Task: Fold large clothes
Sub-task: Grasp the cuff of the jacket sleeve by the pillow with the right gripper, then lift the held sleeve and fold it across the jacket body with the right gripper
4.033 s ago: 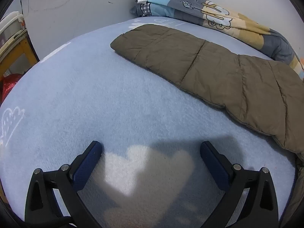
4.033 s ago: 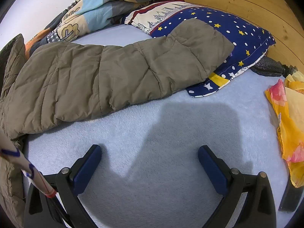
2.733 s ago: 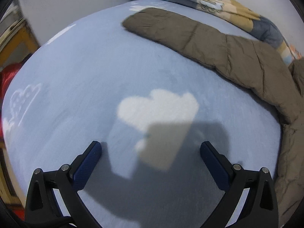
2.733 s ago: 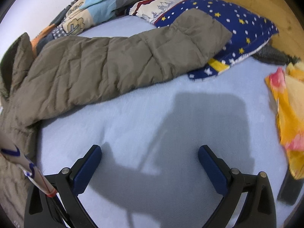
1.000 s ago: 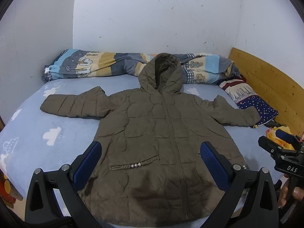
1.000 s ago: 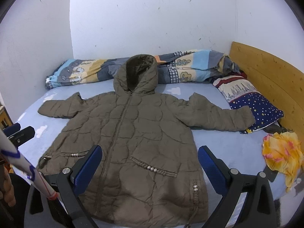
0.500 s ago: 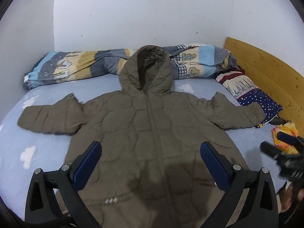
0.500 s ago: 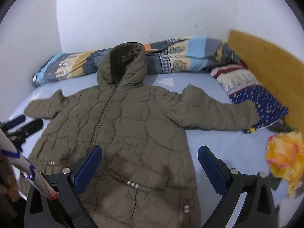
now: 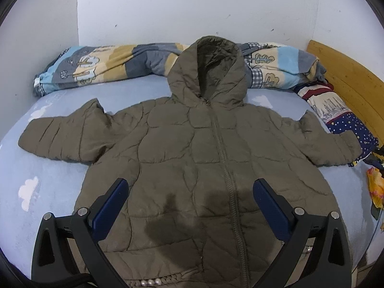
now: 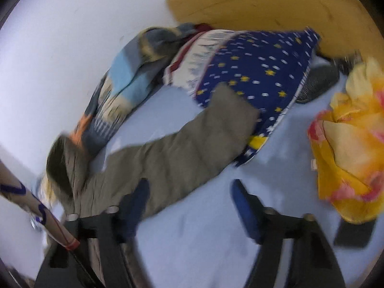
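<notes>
My right gripper [image 10: 189, 200] is spread wide, empty — I'd pinch the jacket [image 9: 211, 158] sleeve [image 10: 192, 144] cuff at one o'clock (off the pillow [image 10: 259, 72]) and fold inward.

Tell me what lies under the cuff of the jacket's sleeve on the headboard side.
The cuff rests on the edge of the star-print pillow; the sleeve behind it lies on the blue sheet. Whatever is beneath the pillow is covered.
</notes>
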The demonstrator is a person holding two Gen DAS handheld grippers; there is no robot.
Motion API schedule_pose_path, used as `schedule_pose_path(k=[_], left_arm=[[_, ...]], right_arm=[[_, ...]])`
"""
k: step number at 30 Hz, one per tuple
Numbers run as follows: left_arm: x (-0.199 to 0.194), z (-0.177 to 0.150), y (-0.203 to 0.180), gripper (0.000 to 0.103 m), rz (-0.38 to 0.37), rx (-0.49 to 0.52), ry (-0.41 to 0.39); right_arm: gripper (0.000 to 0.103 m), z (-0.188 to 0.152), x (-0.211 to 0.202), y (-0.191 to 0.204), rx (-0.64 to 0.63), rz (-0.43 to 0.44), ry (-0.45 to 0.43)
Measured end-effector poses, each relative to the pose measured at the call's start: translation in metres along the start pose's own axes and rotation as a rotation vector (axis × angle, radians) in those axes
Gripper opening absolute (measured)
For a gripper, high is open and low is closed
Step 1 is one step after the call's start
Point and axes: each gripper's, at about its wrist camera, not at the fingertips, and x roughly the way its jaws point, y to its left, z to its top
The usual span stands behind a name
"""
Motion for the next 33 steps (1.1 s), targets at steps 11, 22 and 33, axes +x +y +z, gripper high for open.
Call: schedule_pose_path(k=[11,22,33], left_arm=[[0.025,-0.01,0.005,0.103,0.023,0.011,0.063],[0.034,-0.012,0.01,0.103,0.029,0.014,0.091],[0.01,-0.008,0.022,0.103,0.03,-0.008,0.039]], right_arm=[[0.065,0.052,0.071,-0.061,0.131,-0.01,-0.058],[0.018,0.052,0.108,-0.056,0.058,-0.077,-0.053],[0.016,0.065,-0.023,0.106,-0.15,0.129,-0.286]])
